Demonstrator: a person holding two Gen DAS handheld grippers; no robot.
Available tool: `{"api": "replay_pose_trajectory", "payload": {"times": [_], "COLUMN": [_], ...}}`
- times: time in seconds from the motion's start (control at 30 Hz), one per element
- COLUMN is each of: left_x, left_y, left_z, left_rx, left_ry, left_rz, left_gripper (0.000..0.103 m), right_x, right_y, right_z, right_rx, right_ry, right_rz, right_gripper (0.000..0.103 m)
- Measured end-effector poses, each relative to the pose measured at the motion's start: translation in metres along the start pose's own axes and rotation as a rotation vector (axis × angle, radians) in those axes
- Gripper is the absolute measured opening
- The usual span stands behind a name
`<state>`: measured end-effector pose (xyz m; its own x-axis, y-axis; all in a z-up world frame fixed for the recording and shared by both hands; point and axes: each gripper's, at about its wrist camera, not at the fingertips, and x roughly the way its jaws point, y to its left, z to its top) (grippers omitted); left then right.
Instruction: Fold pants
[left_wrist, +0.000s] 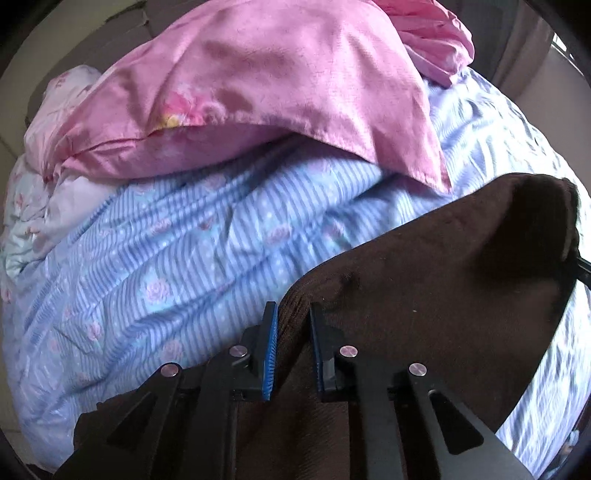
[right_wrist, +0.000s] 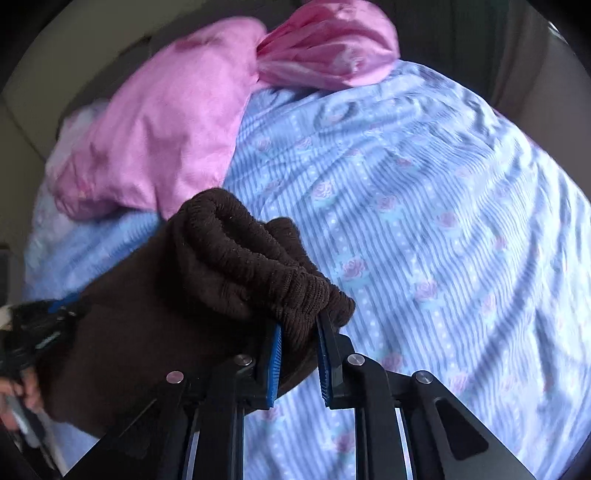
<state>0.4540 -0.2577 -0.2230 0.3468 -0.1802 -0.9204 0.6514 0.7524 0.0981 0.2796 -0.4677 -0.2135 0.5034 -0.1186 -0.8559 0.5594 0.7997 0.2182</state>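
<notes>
While both tongs clamp the brown pants (left_wrist: 424, 266), left gripper (left_wrist: 293, 325) pinches plain fabric, right gripper (right_wrist: 300, 334) the ribbed waistband (right_wrist: 255, 251), over the striped bedspread (right_wrist: 424, 221).

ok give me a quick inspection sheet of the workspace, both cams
surface: bed under a blue striped floral quilt, wrinkled
job's things: brown pants held up off the quilt; gathered waistband bunched at the right gripper
clutter: pink pillow and a second pink bundle at the far end of the bed
grippers: left gripper shut on the pants' edge; right gripper shut on the waistband
cables: nothing seen
surroundings: pale wall behind the bed; a hand on the left gripper's handle, seen from the right camera
</notes>
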Motion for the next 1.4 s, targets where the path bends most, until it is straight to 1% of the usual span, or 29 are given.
{"api": "replay_pose_trajectory", "payload": {"times": [0.03, 0.1, 0.13, 0.2, 0.23, 0.27, 0.3, 0.33, 0.37, 0.4, 0.43, 0.47, 0.5, 0.57, 0.6, 0.67, 0.7, 0.73, 0.8, 0.87, 0.9, 1.0, 1.07, 1.17, 1.27, 1.3, 1.4], "left_x": [0.002, 0.013, 0.019, 0.022, 0.021, 0.017, 0.013, 0.008, 0.0, -0.015, -0.026, -0.039, -0.058, -0.081, -0.098, -0.113, -0.122, -0.124, -0.129, -0.127, -0.124, -0.108, -0.097, -0.083, -0.068, -0.064, -0.054], "left_y": [-0.003, -0.013, -0.012, -0.015, -0.015, -0.014, -0.015, -0.014, -0.012, -0.011, -0.009, -0.007, 0.001, 0.01, 0.014, 0.022, 0.023, 0.021, 0.006, -0.003, -0.008, -0.024, -0.034, -0.054, -0.07, -0.073, -0.082], "left_z": [0.001, 0.006, 0.01, 0.008, 0.007, 0.005, 0.004, 0.004, 0.003, 0.0, -0.003, -0.006, -0.012, -0.015, -0.024, -0.038, -0.053, -0.059, -0.08, -0.097, -0.105, -0.123, -0.127, -0.132, -0.134, -0.135, -0.136], "left_rx": [0.009, 0.01, 0.006, -0.009, -0.017, -0.02, -0.013, -0.004, 0.002, 0.006, 0.007, 0.002, -0.012, -0.032, -0.049, -0.066, -0.063, -0.055, -0.01, 0.044, 0.064, 0.082, 0.097, 0.155, 0.197, 0.212, 0.287], "left_ry": [0.002, 0.029, 0.04, 0.043, 0.04, 0.035, 0.028, 0.02, 0.004, -0.042, -0.07, -0.098, -0.14, -0.19, -0.22, -0.244, -0.256, -0.258, -0.254, -0.236, -0.225, -0.171, -0.159, -0.164, -0.142, -0.142, -0.147], "left_rz": [0.012, 0.033, 0.041, 0.056, 0.055, 0.051, 0.049, 0.052, 0.062, 0.068, 0.065, 0.059, 0.054, 0.051, 0.046, 0.033, 0.02, 0.014, -0.007, -0.035, -0.055, -0.122, -0.111, -0.075, -0.073, -0.06, 0.009], "left_gripper": [0.017, 0.019, 0.02, 0.022, 0.023, 0.025, 0.035, 0.042, 0.052, 0.055, 0.056, 0.06, 0.063, 0.063, 0.065, 0.066, 0.066, 0.067, 0.068, 0.068, 0.068, 0.068, 0.068, 0.068, 0.068, 0.068, 0.067], "right_x": [-0.004, 0.001, 0.01, 0.025, 0.028, 0.028, 0.024, 0.016, 0.007, -0.002, -0.009, -0.022, -0.03, -0.045, -0.05, -0.058, -0.061, -0.063, -0.063, -0.056, -0.054, -0.047, -0.043, -0.037, -0.037, -0.037, -0.036], "right_y": [-0.004, -0.008, -0.012, -0.021, -0.023, -0.024, -0.023, -0.021, -0.018, -0.014, -0.012, -0.005, 0.0, 0.012, 0.017, 0.032, 0.042, 0.046, 0.058, 0.067, 0.067, 0.066, 0.066, 0.064, 0.062, 0.059, 0.058], "right_z": [-0.001, 0.0, 0.002, 0.002, 0.002, 0.001, 0.001, 0.0, 0.0, 0.0, 0.0, -0.001, -0.003, -0.009, -0.013, -0.023, -0.032, -0.038, -0.056, -0.076, -0.085, -0.105, -0.114, -0.125, -0.128, -0.129, -0.13], "right_rx": [0.026, 0.046, 0.073, 0.135, 0.149, 0.152, 0.147, 0.135, 0.113, 0.087, 0.068, 0.03, 0.006, -0.018, -0.022, -0.047, -0.074, -0.088, -0.129, -0.169, -0.17, -0.165, -0.17, -0.177, -0.163, -0.157, -0.159], "right_ry": [-0.009, 0.013, 0.049, 0.109, 0.113, 0.112, 0.106, 0.085, 0.057, 0.036, 0.02, -0.009, -0.021, -0.03, -0.031, -0.027, -0.023, -0.02, -0.006, 0.05, 0.076, 0.142, 0.165, 0.186, 0.194, 0.199, 0.203], "right_rz": [0.001, -0.015, -0.027, -0.033, -0.03, -0.031, -0.036, -0.05, -0.063, -0.079, -0.088, -0.094, -0.092, -0.059, -0.035, 0.036, 0.075, 0.087, 0.094, 0.111, 0.126, 0.158, 0.164, 0.146, 0.153, 0.156, 0.157], "right_gripper": [0.017, 0.017, 0.017, 0.017, 0.019, 0.026, 0.038, 0.043, 0.051, 0.056, 0.057, 0.06, 0.061, 0.062, 0.063, 0.065, 0.065, 0.065, 0.065, 0.065, 0.065, 0.065, 0.065, 0.065, 0.065, 0.065, 0.065]}}
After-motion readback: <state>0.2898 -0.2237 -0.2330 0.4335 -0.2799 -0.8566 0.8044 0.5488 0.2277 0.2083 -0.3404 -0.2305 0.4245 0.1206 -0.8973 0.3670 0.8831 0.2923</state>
